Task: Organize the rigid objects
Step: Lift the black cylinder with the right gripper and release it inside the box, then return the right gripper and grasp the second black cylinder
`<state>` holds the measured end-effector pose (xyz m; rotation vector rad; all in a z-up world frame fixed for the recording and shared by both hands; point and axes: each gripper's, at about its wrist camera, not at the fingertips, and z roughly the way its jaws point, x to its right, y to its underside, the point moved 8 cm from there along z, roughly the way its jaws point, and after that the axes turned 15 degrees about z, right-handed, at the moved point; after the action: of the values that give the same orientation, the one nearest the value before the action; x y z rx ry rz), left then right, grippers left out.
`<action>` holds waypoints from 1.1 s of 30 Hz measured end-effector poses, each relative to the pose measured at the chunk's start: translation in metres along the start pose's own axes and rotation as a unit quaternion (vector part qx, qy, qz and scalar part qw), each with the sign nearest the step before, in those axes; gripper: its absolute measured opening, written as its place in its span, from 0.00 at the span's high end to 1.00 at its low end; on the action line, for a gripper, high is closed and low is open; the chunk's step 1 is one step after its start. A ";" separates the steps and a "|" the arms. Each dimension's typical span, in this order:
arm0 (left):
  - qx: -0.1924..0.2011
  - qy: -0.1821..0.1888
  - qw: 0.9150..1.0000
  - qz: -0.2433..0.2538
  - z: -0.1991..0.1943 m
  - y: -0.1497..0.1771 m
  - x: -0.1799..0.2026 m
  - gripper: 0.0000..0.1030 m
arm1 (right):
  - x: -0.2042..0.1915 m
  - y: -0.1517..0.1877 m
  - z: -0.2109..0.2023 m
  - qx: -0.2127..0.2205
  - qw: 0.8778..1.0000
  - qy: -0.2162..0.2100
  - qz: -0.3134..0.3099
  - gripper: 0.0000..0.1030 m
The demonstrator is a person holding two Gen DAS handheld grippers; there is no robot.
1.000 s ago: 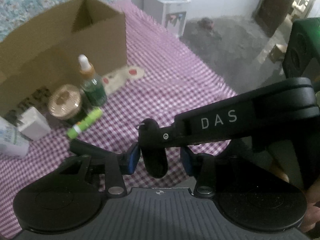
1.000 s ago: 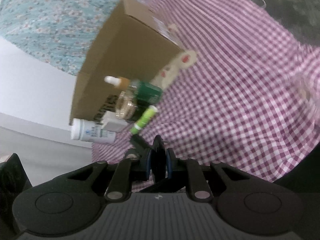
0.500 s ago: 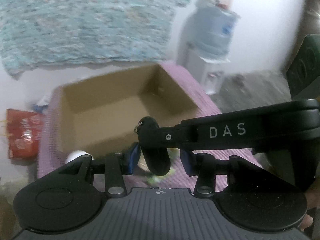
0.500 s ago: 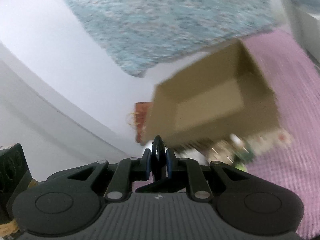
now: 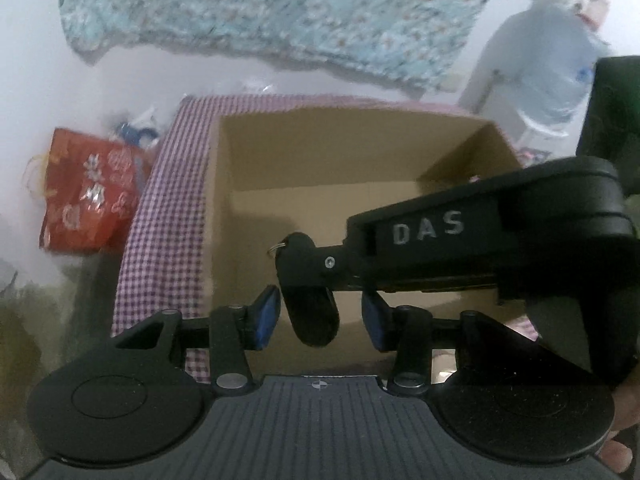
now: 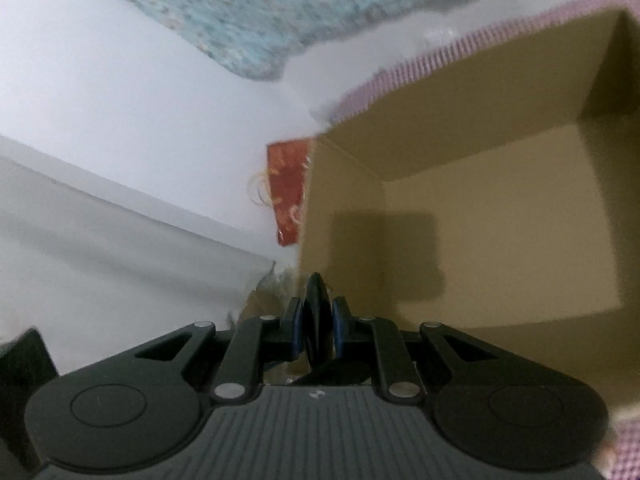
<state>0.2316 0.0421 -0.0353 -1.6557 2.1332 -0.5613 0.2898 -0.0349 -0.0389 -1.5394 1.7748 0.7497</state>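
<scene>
An open cardboard box (image 5: 320, 184) stands on the purple checked cloth; its bare inside also fills the right wrist view (image 6: 500, 208). My right gripper (image 6: 316, 338) is shut on a black oval object with a small key ring (image 6: 316, 320), held over the box's near left edge. In the left wrist view that same black object (image 5: 308, 292) hangs between the fingers of my left gripper (image 5: 318, 318), whose blue pads stand apart from it on both sides. The other gripper's black body marked DAS (image 5: 480, 236) crosses from the right.
A red printed bag (image 5: 88, 196) lies left of the table, also seen in the right wrist view (image 6: 288, 188). A floral blue cloth (image 5: 280, 16) hangs on the white wall behind. A water dispenser (image 5: 540, 80) stands at the far right.
Both grippers rose from table level, where bottles and jars stood in front of the box, to above it, looking down into it. The right gripper kept hold of the black object.
</scene>
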 end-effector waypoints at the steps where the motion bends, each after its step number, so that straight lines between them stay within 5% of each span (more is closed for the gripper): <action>1: -0.005 -0.002 1.000 -0.002 0.004 0.001 -0.002 0.56 | 0.004 -0.002 0.010 -0.009 1.000 0.006 0.005 0.84; 11: -0.012 -0.015 1.000 -0.004 0.007 0.006 -0.012 0.54 | 0.014 -0.003 0.056 -0.047 0.998 0.049 0.001 0.81; 20: 0.021 -0.011 1.000 0.001 -0.027 0.002 -0.002 0.54 | 0.003 -0.001 0.030 -0.024 0.999 0.032 0.008 0.81; 27: 0.049 0.011 0.999 0.018 -0.069 0.016 0.027 0.50 | -0.006 0.027 -0.051 0.023 1.000 -0.009 -0.003 0.81; 33: 0.047 0.047 0.997 0.039 -0.082 0.047 0.063 0.49 | 0.026 0.063 -0.122 0.067 0.997 -0.025 -0.004 0.81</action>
<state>0.1355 -0.0016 0.0064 -1.5161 2.1909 -0.7174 0.2119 -0.1371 0.0162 -1.4257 1.7458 0.6457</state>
